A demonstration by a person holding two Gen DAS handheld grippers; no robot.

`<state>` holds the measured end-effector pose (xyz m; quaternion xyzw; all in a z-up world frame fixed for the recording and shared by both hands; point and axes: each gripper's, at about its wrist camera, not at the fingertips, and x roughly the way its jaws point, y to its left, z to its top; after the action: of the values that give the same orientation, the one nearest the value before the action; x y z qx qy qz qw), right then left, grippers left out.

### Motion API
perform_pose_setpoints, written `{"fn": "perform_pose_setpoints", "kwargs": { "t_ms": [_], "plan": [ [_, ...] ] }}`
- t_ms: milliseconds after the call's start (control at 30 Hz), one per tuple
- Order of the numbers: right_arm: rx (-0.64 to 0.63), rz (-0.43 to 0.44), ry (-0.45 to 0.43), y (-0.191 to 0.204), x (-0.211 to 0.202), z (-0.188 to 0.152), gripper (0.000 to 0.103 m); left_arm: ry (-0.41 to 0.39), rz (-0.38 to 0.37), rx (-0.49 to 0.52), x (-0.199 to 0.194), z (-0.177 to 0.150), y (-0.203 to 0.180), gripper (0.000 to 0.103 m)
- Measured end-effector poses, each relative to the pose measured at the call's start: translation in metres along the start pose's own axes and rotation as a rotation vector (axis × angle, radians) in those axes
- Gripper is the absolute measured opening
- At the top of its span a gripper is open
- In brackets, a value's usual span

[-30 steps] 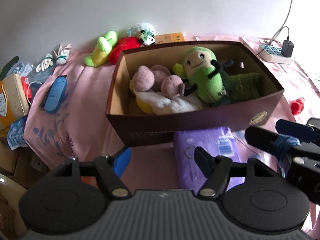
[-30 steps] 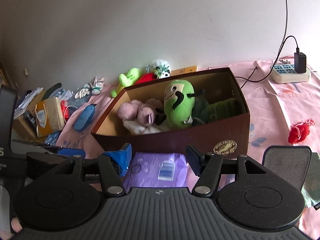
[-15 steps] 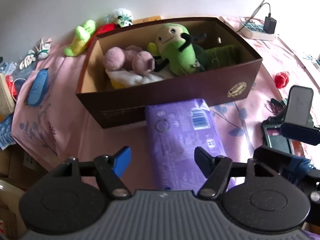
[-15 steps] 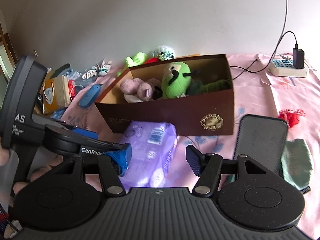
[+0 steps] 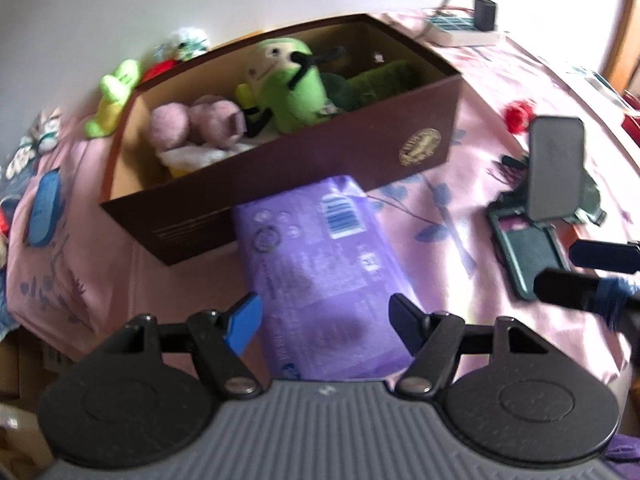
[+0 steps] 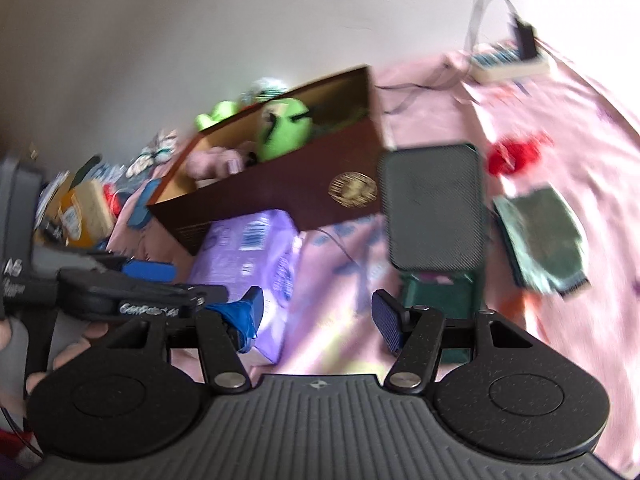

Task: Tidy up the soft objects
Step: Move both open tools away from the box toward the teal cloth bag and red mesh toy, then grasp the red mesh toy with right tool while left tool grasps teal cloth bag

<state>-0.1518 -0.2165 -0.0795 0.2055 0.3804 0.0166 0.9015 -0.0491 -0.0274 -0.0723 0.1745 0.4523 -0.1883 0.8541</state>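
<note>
One brown box (image 5: 280, 200) on the pink cloth (image 5: 460, 248) holds one green plush (image 5: 292, 96) and one pink plush (image 5: 200, 124). One purple pack (image 5: 324, 276) lies flat against the box front. Both tongs, left gripper (image 5: 324, 318) and right gripper (image 6: 316, 316), stand apart and empty above the pack's near end.

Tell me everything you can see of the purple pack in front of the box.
The purple pack is a soft, glossy plastic-wrapped block with a white barcode label and pale round printed marks on top. It lies flat on the pink cloth, its far end against the brown box. The open left gripper sits over its near end, not gripping it.
</note>
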Motion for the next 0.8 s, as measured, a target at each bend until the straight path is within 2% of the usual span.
{"fn": "perform_pose_setpoints", "kwargs": {
  "t_ms": [200, 333, 467, 600, 800],
  "plan": [
    [0.168, -0.058, -0.012, -0.036, -0.012, -0.012, 0.044, -0.010, -0.131, 0.104, 0.004, -0.007, -0.026, 0.071],
    [0.247, -0.061, -0.028, -0.059, -0.020, -0.012, 0.043, -0.010, -0.191, 0.171, 0.003, -0.009, -0.047, 0.071],
    [0.248, -0.067, -0.018, -0.079, -0.021, -0.003, 0.043, -0.025, -0.230, 0.245, 0.000, -0.009, -0.069, 0.071],
    [0.218, -0.073, -0.008, -0.103, -0.029, 0.010, 0.042, -0.011, -0.284, 0.251, 0.004, -0.004, -0.089, 0.071],
    [0.206, -0.095, -0.006, -0.150, -0.035, 0.036, 0.042, 0.010, -0.313, 0.258, 0.014, 0.009, -0.134, 0.071]
  ]
}}
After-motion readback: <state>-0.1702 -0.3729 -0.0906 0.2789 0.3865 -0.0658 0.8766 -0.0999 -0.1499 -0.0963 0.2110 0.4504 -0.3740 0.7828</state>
